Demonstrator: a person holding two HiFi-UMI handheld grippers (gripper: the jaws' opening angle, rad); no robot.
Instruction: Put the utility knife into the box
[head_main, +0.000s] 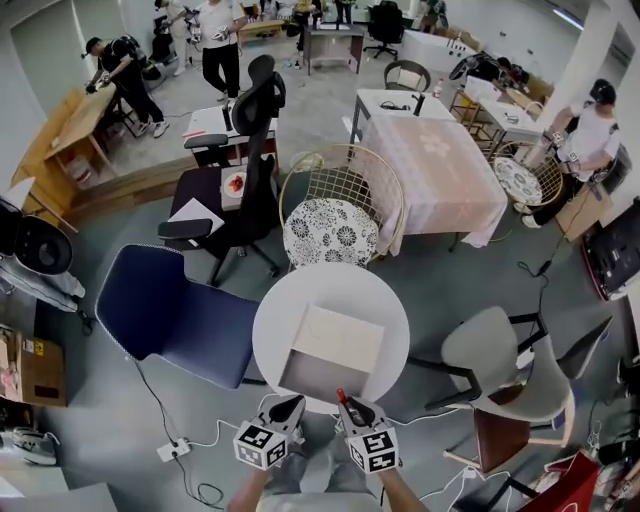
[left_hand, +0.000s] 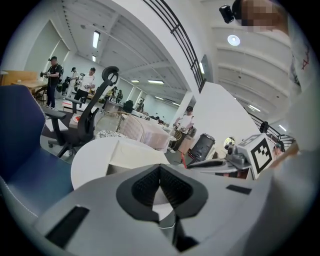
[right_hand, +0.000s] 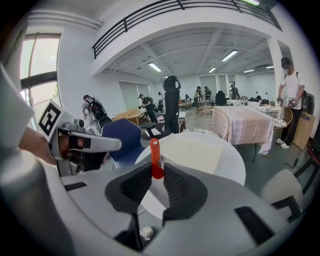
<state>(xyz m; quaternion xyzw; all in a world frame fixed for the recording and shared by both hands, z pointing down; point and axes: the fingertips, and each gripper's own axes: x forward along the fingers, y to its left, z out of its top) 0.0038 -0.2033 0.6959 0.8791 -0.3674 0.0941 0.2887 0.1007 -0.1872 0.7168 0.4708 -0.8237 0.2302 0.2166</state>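
A red utility knife (head_main: 341, 396) (right_hand: 155, 159) stands upright between the pads of my right gripper (head_main: 352, 408) (right_hand: 156, 172), which is shut on its lower end. Just to the left hangs my left gripper (head_main: 289, 406) (left_hand: 159, 168), its jaws closed together with nothing in them. Both hover at the near edge of the round white table (head_main: 300, 300). An open box (head_main: 335, 352) (right_hand: 196, 152) (left_hand: 131, 153) with a pale flap rests on that table, just beyond the grippers. In the left gripper view the right gripper (left_hand: 216, 162) shows at the right.
Round the table stand a blue chair (head_main: 170, 310) at the left, a gold wire chair with a patterned cushion (head_main: 335, 225) behind and a grey chair (head_main: 500, 360) at the right. A power strip (head_main: 170, 450) and cables lie on the floor. People work farther off.
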